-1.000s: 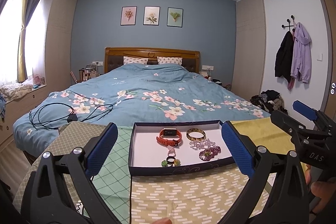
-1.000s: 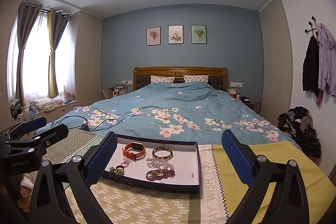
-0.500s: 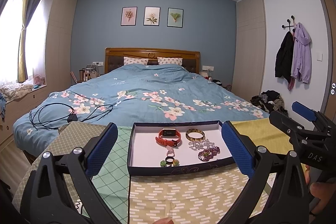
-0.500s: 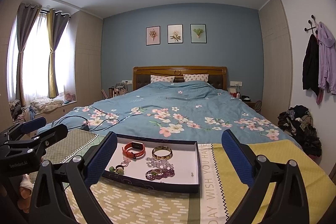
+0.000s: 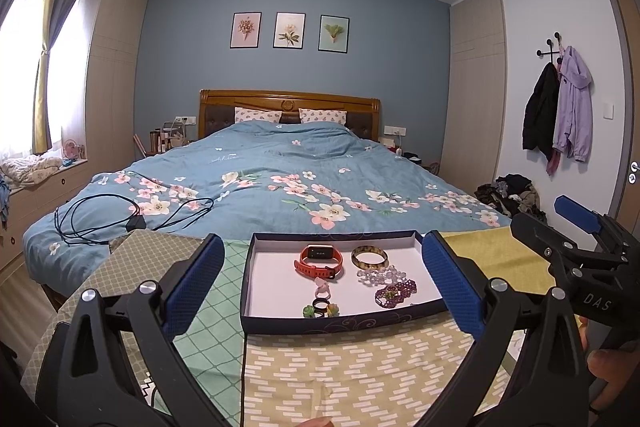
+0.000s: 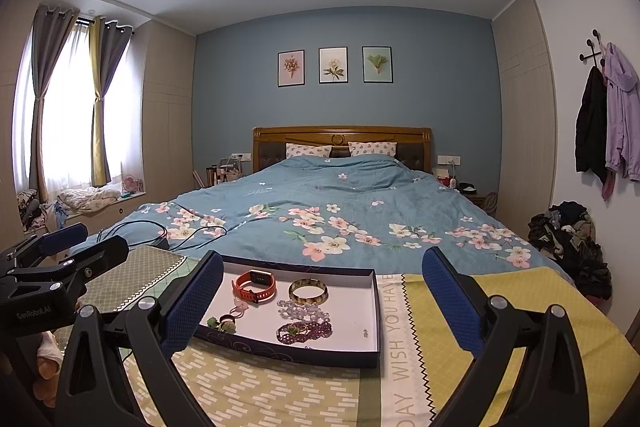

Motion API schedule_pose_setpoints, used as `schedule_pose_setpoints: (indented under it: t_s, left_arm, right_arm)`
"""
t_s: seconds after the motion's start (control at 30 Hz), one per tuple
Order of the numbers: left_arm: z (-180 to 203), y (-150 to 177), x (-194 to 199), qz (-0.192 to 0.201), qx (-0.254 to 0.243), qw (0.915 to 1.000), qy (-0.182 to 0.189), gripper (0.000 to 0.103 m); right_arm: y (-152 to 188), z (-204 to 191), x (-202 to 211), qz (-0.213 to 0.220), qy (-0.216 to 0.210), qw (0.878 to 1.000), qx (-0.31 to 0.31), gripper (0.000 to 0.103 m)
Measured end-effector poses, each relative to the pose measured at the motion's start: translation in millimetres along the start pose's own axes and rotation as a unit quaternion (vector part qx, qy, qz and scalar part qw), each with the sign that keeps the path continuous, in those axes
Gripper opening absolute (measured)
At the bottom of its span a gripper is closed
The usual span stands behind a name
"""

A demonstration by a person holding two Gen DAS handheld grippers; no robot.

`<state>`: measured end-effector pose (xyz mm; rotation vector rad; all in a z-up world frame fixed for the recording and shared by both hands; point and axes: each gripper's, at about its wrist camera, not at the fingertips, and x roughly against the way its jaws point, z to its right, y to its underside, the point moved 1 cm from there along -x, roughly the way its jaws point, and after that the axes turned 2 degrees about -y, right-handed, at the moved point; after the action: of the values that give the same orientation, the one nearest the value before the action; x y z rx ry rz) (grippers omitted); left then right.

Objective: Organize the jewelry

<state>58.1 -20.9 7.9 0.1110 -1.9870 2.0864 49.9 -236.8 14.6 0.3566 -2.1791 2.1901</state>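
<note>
A shallow dark-blue box (image 5: 340, 321) (image 6: 280, 349) with a white floor lies on the cloth at the foot of the bed. In it lie an orange smartwatch (image 5: 319, 261) (image 6: 255, 285), an amber bangle (image 5: 369, 256) (image 6: 308, 289), clear beads (image 5: 380, 274) (image 6: 304, 311), purple beads (image 5: 395, 293) (image 6: 304, 331), a pink ring (image 5: 322, 287) and green-flower rings (image 5: 320, 309) (image 6: 222, 323). My left gripper (image 5: 320, 283) is open and empty in front of the box. My right gripper (image 6: 320, 295) is open and empty, just right of the left one.
Patterned cloths (image 5: 360, 371) (image 6: 500, 307) cover the surface under the box. Behind it is the blue floral bed (image 5: 280, 183) with a black cable (image 5: 120, 215) on its left. A clothes pile (image 6: 568, 239) lies on the floor at the right.
Both grippers have shifted very slightly; the box sits a touch further left in each view. Nothing was taken or released.
</note>
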Motion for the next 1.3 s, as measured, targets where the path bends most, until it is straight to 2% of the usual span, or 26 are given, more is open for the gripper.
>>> schedule_pose_setpoints:
  t_s: [1.3]
  left_arm:
    - [1.1, 1.8, -0.4, -0.001, 0.000, 1.0000, 0.003, 0.097]
  right_arm:
    - [0.9, 1.5, 1.7, 0.000, -0.003, 1.000, -0.003, 0.096]
